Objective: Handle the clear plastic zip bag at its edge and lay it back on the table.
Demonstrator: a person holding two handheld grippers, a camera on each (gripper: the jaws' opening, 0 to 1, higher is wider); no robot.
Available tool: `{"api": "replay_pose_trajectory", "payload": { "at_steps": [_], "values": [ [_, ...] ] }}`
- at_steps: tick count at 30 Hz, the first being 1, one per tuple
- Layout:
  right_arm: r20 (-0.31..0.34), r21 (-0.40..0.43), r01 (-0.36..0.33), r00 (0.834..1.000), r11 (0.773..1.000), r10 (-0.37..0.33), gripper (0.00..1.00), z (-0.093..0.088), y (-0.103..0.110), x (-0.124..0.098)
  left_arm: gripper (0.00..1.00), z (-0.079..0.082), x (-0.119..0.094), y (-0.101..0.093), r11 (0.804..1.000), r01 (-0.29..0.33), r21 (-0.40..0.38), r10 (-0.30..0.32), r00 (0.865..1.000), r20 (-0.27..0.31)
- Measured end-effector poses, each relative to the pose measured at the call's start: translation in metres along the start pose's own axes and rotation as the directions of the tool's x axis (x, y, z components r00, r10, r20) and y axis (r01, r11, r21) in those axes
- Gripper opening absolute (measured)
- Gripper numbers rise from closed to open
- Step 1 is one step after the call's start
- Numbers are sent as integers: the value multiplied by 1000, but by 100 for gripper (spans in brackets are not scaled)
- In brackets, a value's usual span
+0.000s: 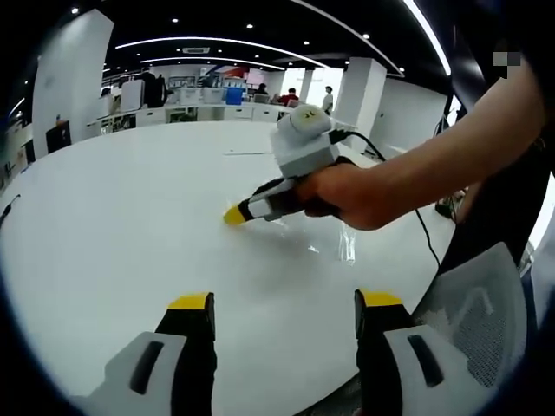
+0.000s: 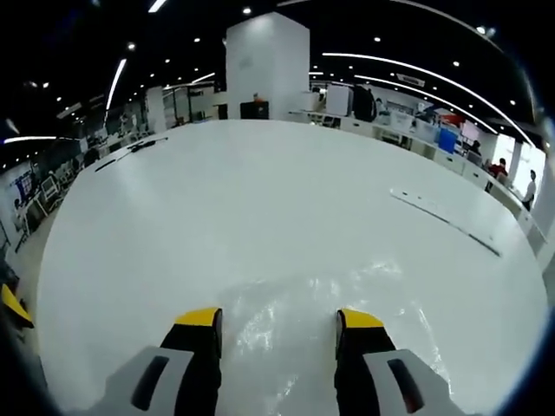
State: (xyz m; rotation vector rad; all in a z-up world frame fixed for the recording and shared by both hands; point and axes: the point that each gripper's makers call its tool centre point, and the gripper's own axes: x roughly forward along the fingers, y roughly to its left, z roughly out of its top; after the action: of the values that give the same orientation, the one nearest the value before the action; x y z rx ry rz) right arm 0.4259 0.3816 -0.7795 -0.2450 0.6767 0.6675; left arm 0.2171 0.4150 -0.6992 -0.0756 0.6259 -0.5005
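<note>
Left gripper [image 1: 284,302]: jaws spread wide, nothing between them, hovering above the white tabletop [image 1: 121,217] near its near edge.

Right gripper [image 1: 236,215], seen in the left gripper view: held in a person's hand [image 1: 347,195], yellow tips low over the tabletop, close to its right-hand edge. From this side I cannot tell how far those tips are parted. In the right gripper view the right gripper [image 2: 277,322] has its jaws spread apart, with no pinch on anything.

Clear plastic zip bag [image 2: 303,321]: lies flat on the tabletop [image 2: 260,191], directly beneath and ahead of the right gripper's open jaws; creases and glare mark its surface. In the left gripper view the bag [image 1: 334,243] shows as a faint glossy patch just under the hand, near the tabletop's right edge.

A thin dark strip [image 2: 447,221] lies on the tabletop farther out, well apart from the bag.
</note>
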Motion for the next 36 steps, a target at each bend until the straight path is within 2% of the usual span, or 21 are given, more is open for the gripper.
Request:
{"api": "replay_pose_trajectory", "payload": {
  "at_steps": [4, 14, 18, 22, 26, 30, 36],
  "values": [
    [-5, -10, -11, 1000, 1000, 11, 42, 0, -3, -1, 63, 0, 0, 0, 1000, 2, 1, -2, 1000, 0],
    [-41, -5, -39, 998, 999, 39, 17, -2, -4, -9, 62, -2, 2, 2, 1000, 1, -1, -1, 1000, -2],
    [-69, -31, -68, 995, 997, 66, 9, -6, -3, -10, 62, -2, 2, 2, 1000, 1, -1, -1, 1000, -5],
    [-85, -130, -112, 991, 985, 102, 0, -6, 0, -15, 61, -2, 1, 6, 1000, -9, -21, 9, 1000, -2],
    [-88, -218, -140, 988, 966, 123, 0, -7, 3, -25, 58, -1, 0, 16, 996, -29, -87, 30, 999, 13],
    [-79, -289, -154, 987, 945, 137, 0, -6, 8, -44, 57, 0, -1, 22, 994, -53, -93, 55, 998, 21],
    [-58, -335, -161, 987, 928, 150, 0, -7, 11, -64, 56, 9, 4, 24, 995, -57, -82, 60, 998, 28]
  ]
}}
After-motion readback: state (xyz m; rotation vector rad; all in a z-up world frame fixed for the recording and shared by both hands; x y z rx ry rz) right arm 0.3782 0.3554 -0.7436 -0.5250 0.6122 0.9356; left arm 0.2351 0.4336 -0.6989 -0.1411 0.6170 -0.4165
